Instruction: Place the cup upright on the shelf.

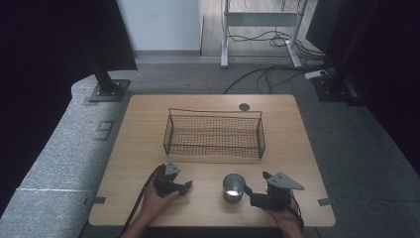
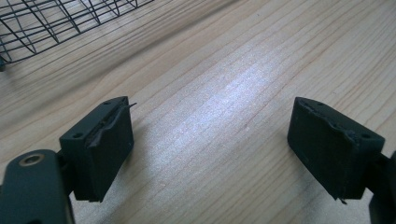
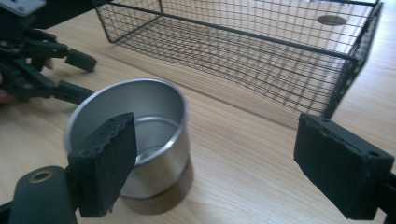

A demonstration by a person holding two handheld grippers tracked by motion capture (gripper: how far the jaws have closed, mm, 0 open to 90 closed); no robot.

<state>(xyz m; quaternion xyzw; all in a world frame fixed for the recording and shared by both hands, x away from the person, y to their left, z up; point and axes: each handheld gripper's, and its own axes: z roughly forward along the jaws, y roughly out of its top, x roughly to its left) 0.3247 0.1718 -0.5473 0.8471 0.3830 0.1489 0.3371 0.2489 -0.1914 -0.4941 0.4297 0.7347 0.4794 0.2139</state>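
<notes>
Resting low on the wooden table (image 1: 148, 129), the right gripper (image 1: 249, 190) gapes wide, empty, just beside the upright metal cup (image 1: 233, 187). Opposite, the left gripper (image 1: 187, 186) lies equally spread, holding nothing, near the wire basket (image 1: 214, 135).

Both your grippers are matte black plastic all over. The left gripper (image 1: 188, 185) has a small grey three-cornered plate (image 1: 172, 169) on top and a black cable (image 1: 140, 202) trailing off past your wrist. The right gripper (image 1: 245, 190) carries a bigger, paler grey plate (image 1: 286, 181). Up close, the left one's pads (image 2: 108, 148) are chunky rectangular blocks with small screw holes near the top edge, and the rubber facing looks like it's peeling a bit, though it's hard to be sure. There's a brass-coloured rivet (image 2: 31, 160) at the jaw base. The right one's pads (image 3: 109, 163) have a wavy, serrated edge. No sleeves on your forearms.
</notes>
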